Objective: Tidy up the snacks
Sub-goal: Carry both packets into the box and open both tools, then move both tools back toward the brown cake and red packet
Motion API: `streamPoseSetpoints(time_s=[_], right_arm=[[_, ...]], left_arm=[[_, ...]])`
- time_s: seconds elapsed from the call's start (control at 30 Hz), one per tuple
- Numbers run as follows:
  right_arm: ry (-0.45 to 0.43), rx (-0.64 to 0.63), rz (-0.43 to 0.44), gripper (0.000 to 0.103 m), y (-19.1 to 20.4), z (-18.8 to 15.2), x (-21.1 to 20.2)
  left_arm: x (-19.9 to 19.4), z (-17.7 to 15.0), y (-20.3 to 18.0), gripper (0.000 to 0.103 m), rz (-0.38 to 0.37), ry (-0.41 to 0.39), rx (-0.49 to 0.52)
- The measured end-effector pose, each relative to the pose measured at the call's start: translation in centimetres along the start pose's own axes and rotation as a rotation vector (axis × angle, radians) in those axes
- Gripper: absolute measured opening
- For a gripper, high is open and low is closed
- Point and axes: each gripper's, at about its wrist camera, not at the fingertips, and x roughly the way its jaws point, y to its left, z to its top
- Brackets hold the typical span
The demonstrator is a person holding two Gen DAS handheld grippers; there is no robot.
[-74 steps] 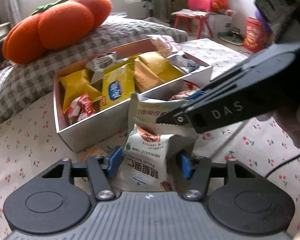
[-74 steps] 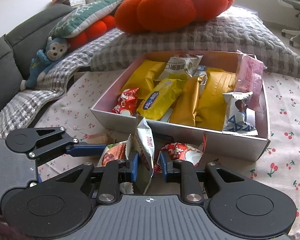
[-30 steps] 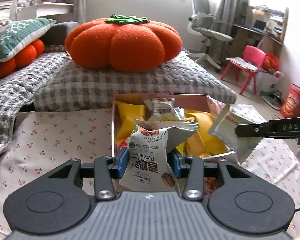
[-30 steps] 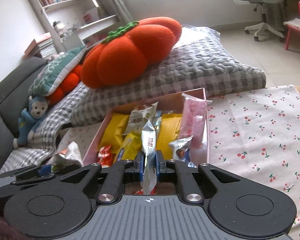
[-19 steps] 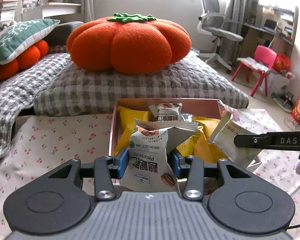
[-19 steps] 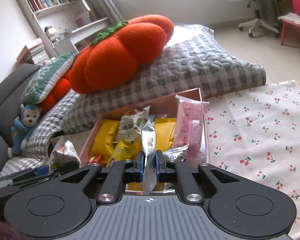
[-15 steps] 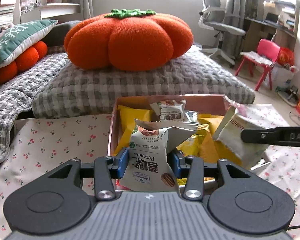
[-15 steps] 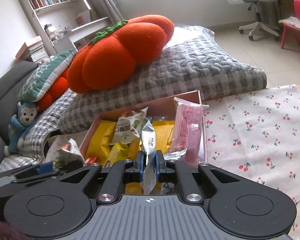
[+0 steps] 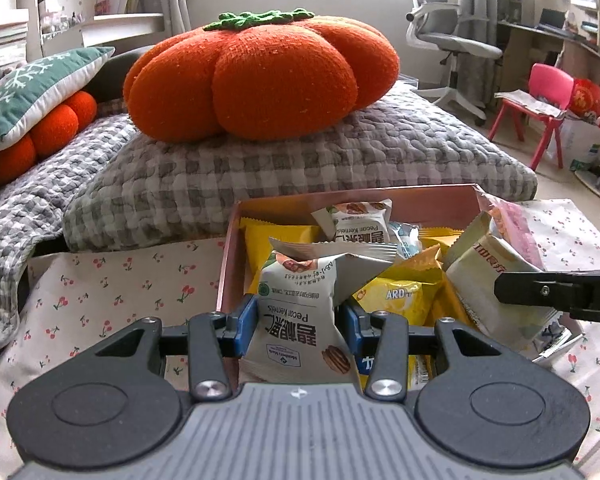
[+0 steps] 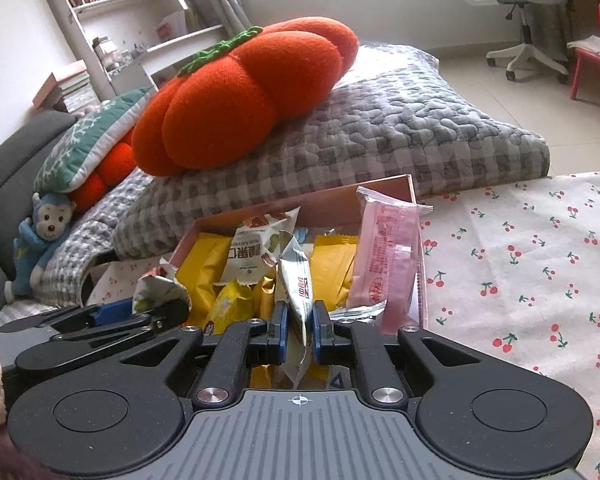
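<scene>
A pink open box (image 9: 340, 196) (image 10: 308, 200) full of snack packets stands on the cherry-print cloth. My left gripper (image 9: 298, 326) is shut on a white pecan kernels packet (image 9: 296, 312), held over the box's near left corner. My right gripper (image 10: 298, 330) is shut on a thin white snack packet (image 10: 298, 288) seen edge-on, over the box's near side. In the left wrist view that white snack packet (image 9: 488, 280) hangs from the right gripper's black fingers (image 9: 548, 290) above the yellow packets (image 9: 396, 296). The pecan kernels packet (image 10: 160, 286) shows at the left in the right wrist view.
A tall pink packet (image 10: 388, 256) leans upright at the box's right wall. A grey checked cushion (image 9: 300, 160) with an orange pumpkin pillow (image 9: 260, 80) lies right behind the box. The cherry cloth (image 10: 520, 260) spreads to the right; an office chair (image 9: 448, 32) and red chair (image 9: 544, 100) stand far back.
Both grippers have come forward and lower over the box, each still holding its packet. The right gripper's packet now hangs lower, over the yellow packets.
</scene>
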Motion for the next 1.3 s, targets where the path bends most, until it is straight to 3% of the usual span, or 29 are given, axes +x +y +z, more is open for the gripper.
streamPoseSetpoints(time_s=[0.27, 0.53, 0.6, 1.07, 1.3], right_arm=[[0.01, 0.0, -0.006, 0.021, -0.1, 0.1, 0.0], [-0.01, -0.013, -0.002, 0.062, 0.2, 0.4, -1.1], [-0.018, -0.016, -0.007, 0.068, 0.2, 0.5, -1.5], [-0.023, -0.055, -0.003, 0.083, 1.2, 0.2, -4.8], [-0.02, -0.097, -0.006, 0.092, 1.5, -0.6, -6.5]], left_arm=[[-0.1, 0.2, -0.3, 0.052, -0.037, -0.006, -0.008], [-0.9, 0.1, -0.3, 0.069, -0.051, -0.002, -0.004], [-1.3, -0.1, -0.2, 0.071, -0.064, 0.0, -0.004], [-4.8, -1.1, -0.1, 0.094, -0.069, 0.011, -0.016], [-6.1, -2.7, -0.1, 0.102, -0.084, 0.066, -0.055]])
